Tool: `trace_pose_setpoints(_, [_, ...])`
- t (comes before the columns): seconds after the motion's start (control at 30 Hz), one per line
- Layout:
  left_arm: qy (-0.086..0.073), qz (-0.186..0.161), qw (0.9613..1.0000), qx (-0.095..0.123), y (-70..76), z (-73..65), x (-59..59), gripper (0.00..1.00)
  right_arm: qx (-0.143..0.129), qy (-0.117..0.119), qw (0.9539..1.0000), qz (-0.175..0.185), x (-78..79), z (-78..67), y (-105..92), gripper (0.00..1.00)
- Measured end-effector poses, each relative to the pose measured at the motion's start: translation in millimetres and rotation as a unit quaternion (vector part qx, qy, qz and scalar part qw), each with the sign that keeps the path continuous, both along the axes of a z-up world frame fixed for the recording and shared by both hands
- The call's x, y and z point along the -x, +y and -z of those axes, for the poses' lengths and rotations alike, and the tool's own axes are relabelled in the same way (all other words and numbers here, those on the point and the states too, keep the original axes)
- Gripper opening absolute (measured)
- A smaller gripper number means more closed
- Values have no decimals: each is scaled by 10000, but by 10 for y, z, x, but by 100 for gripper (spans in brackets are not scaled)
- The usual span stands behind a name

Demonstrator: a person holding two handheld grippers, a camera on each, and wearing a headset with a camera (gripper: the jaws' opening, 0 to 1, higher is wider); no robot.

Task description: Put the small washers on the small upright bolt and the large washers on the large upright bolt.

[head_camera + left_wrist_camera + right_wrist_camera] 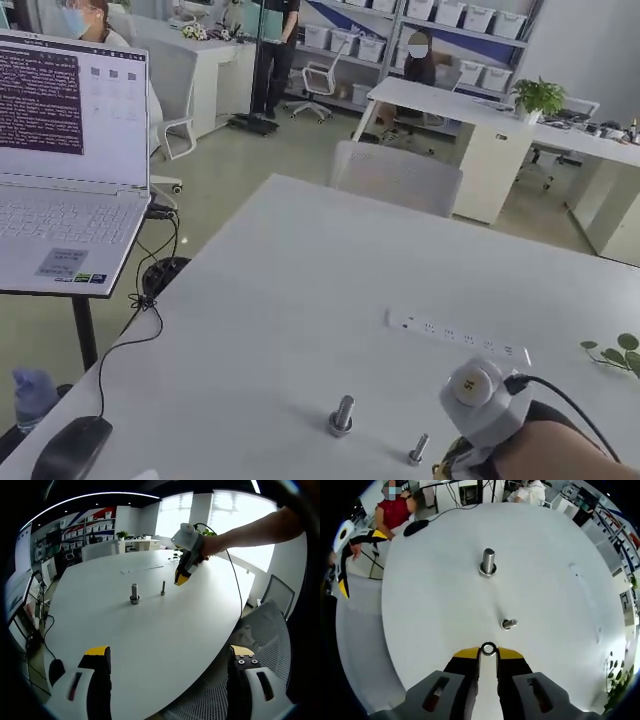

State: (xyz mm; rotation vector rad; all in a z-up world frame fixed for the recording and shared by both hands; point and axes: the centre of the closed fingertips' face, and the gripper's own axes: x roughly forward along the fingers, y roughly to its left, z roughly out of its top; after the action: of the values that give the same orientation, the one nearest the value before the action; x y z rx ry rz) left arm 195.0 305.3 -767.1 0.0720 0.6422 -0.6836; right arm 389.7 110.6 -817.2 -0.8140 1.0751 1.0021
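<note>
The large upright bolt and the small upright bolt stand on the white table, near its front. My right gripper is shut on a small washer, which it holds just short of the small bolt; the large bolt is farther off. A ring sits at the large bolt's base. My left gripper is open and holds nothing, well back from the large bolt and the small bolt. In that view the right gripper hovers beside the small bolt.
A laptop on a stand is at the left, with a black mouse and cable below it. A white power strip lies beyond the bolts. Plant leaves are at the right edge, and a chair stands at the far side.
</note>
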Motion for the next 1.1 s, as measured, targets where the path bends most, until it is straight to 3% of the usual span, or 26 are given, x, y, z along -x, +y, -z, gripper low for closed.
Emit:
trace_pose_setpoints(0.3, [61,20,10000,16,-36,22,-17,99,-67,-87,9999,47,-232,-81,2,13])
trace_pose_setpoints(0.57, [84,20,10000,33,-52,45,-37,99,-59,-97,9999,-25,-355,-56,63,13])
trace_pose_setpoints(1.1, [87,63,9999,23,-34,61,-74,98,-26,-48,9999,-125,-420,19,210,13])
